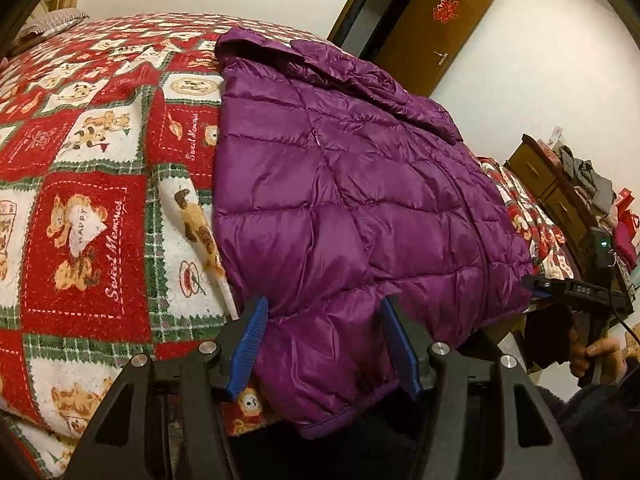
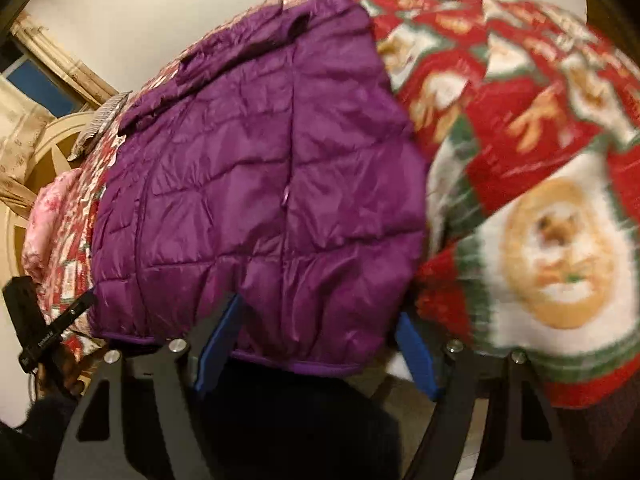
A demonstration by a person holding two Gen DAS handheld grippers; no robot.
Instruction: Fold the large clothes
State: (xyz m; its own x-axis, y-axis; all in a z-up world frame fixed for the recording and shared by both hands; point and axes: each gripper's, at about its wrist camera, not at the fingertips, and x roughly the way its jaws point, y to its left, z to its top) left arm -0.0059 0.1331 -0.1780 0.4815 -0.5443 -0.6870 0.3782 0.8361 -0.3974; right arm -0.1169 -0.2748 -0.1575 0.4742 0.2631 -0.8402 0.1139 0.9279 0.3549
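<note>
The left gripper (image 1: pixel 324 344) stands open, its two blue pads on either side of the hem of the purple down jacket (image 1: pixel 340 184), and nothing is pinched yet. The right gripper (image 2: pixel 316 344) is also open around the same hem, further along toward the jacket's right corner; this view is blurred, so I cannot tell if a pad touches the cloth. The jacket lies spread flat on the bed (image 1: pixel 80 208), on a red blanket with bears, its hem hanging a little over the near edge of the bed and its hood toward the far side. I judge it light, puffy and soft, with a shiny shell that is probably slippery. It seems best to take the bound hem near each corner, with a deep bite, because a thin pinch may slide off.
</note>
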